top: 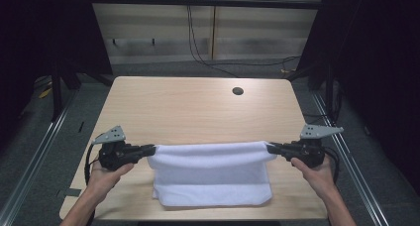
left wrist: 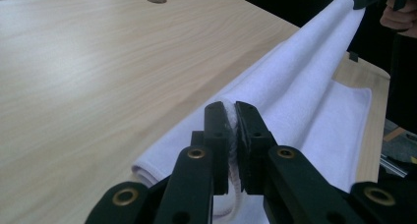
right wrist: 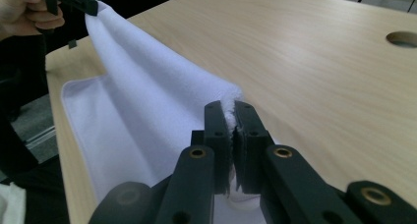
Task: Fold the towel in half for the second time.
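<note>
A white towel point(top: 210, 172) hangs stretched between my two grippers over the near part of the wooden table point(top: 198, 107), its lower half lying flat by the front edge. My left gripper point(top: 151, 148) is shut on the towel's left corner; in the left gripper view the cloth point(left wrist: 300, 91) is pinched between the black jaws of my left gripper point(left wrist: 232, 108). My right gripper point(top: 270, 147) is shut on the right corner, and the right gripper view shows the towel point(right wrist: 142, 116) squeezed in the jaws of my right gripper point(right wrist: 230, 107). The far gripper point(right wrist: 74, 0) holds the other end.
A round cable hole point(top: 237, 91) sits in the table's far right part. Metal rails run along the floor on both sides of the table. Cables point(top: 198, 42) hang down the back wall.
</note>
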`<state>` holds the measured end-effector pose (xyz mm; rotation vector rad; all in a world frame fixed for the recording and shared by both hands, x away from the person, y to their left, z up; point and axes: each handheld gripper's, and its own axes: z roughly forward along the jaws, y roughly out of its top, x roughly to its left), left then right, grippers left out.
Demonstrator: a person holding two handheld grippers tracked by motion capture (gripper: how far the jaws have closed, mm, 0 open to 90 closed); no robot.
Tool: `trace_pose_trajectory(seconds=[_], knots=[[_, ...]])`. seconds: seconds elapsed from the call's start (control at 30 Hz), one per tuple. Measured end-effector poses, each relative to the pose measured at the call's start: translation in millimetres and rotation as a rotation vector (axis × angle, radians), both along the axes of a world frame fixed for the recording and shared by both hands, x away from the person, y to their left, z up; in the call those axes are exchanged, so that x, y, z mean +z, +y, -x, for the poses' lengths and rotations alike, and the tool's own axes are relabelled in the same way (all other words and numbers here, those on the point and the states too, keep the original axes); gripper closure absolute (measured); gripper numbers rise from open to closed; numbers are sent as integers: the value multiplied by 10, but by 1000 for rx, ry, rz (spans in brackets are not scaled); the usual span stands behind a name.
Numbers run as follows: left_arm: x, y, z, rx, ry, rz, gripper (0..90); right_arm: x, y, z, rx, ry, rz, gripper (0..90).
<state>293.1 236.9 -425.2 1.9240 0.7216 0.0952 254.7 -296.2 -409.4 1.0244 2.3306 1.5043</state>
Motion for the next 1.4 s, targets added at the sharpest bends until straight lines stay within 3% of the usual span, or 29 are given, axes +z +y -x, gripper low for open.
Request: trace_pose_trajectory(seconds=[0.17, 0.27, 0.37, 0.47, 0.6, 0.7, 0.8, 0.87, 0.9, 0.97, 1.1, 1.2, 1.27, 1.33, 1.4], knots=[[-132, 12, 106, -15, 34, -20, 849, -146, 14, 83, 12, 43, 19, 862], [-246, 20, 175, -12, 66, 7, 849, -215, 30, 141, 22, 66, 22, 862], [-320, 29, 223, -20, 84, -17, 849, -272, 36, 192, 25, 88, 31, 861], [-369, 41, 311, -23, 88, -13, 848, -320, 39, 249, 31, 101, 39, 859], [-475, 1, 414, -42, 110, -68, 846, -434, 53, 312, 45, 136, 70, 851], [-529, -8, 432, -53, 124, -83, 844, -533, 60, 340, 59, 175, 83, 836], [-587, -26, 463, -80, 144, -137, 842, -630, 75, 387, 101, 219, 110, 784], [-580, -8, 476, -110, 157, -125, 831, -679, 56, 437, 105, 243, 115, 769], [-570, -4, 483, -129, 156, -138, 815, -687, 42, 458, 107, 245, 124, 756], [-561, 10, 492, -155, 153, -133, 795, -706, 11, 500, 124, 264, 108, 748], [-570, -29, 529, -191, 163, -184, 757, -760, 19, 585, 163, 311, 106, 703], [-529, 14, 518, -163, 152, -151, 703, -711, -13, 598, 113, 271, 82, 659], [-468, 67, 464, -114, 132, -129, 647, -647, -45, 575, 36, 228, 57, 622], [-422, 135, 385, -38, 134, -76, 576, -597, -70, 539, -14, 180, 30, 607], [-388, 199, 311, -10, 117, -53, 583, -555, -72, 495, -50, 142, 11, 601]])
